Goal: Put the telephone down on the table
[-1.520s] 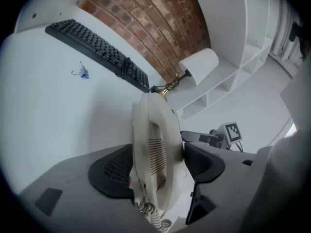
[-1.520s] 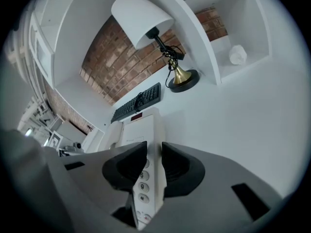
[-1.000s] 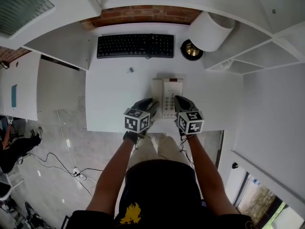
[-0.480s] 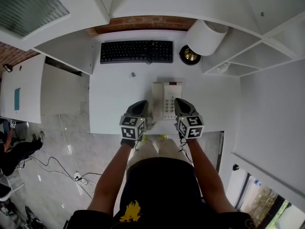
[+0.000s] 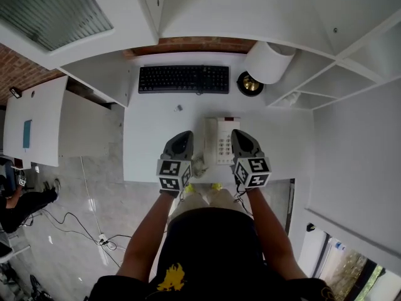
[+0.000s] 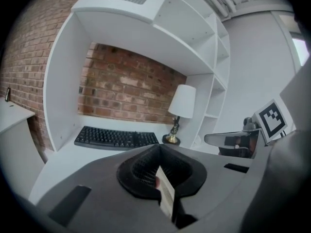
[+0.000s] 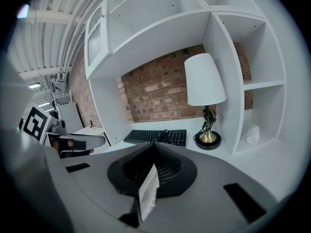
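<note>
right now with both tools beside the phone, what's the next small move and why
Probably just draw both tools back toward the body. The telephone already lies flat on the table. The left tool and right tool flank it with their jaws shut on nothing, so nothing seems left to set down.

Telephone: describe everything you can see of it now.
The telephone is a cream desk set, plastic-looking, lying flat on the white table near its front edge. Its handset lies along the left, keypad to the right, a reddish strip at the far end. A coiled cord bunches at its near left corner. The left gripper and right gripper flank it, both shut, neither holding it.
</note>
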A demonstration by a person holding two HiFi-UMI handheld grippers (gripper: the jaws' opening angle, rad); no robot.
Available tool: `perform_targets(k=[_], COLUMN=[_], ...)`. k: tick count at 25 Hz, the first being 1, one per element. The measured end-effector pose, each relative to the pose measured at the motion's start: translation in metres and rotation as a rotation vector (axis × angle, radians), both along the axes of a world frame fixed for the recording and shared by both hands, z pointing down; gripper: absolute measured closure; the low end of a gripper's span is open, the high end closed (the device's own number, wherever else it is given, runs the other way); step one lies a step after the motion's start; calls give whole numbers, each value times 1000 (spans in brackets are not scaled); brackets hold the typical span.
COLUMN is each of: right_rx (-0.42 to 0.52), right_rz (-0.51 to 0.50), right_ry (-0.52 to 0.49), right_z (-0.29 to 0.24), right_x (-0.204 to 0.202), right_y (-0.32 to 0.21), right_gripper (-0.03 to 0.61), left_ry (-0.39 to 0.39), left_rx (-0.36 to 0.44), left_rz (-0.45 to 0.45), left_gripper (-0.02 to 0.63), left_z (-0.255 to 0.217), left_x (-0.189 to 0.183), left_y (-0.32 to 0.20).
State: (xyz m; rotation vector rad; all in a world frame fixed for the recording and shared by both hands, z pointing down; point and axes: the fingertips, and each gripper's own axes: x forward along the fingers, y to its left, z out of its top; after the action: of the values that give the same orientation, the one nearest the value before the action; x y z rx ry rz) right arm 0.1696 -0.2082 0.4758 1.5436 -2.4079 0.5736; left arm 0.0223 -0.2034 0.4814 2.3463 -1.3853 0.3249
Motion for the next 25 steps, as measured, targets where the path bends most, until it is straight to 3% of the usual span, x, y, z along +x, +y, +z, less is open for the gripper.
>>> perform_targets(k=[13,25], right_rx=[232,396], right_rz=[48,80], right_ry=[-4,-51], right_z=[-112,-194], right_x=[3,6], right_y=[-23,-41], right_gripper=[581,581], left_ry=[11,10], left_rx=[200,289], left_rz=[-42,-83], left_gripper=[597,597], left_z=[-106,-163], left_x=[-24,-43], left_y=[-33,-48])
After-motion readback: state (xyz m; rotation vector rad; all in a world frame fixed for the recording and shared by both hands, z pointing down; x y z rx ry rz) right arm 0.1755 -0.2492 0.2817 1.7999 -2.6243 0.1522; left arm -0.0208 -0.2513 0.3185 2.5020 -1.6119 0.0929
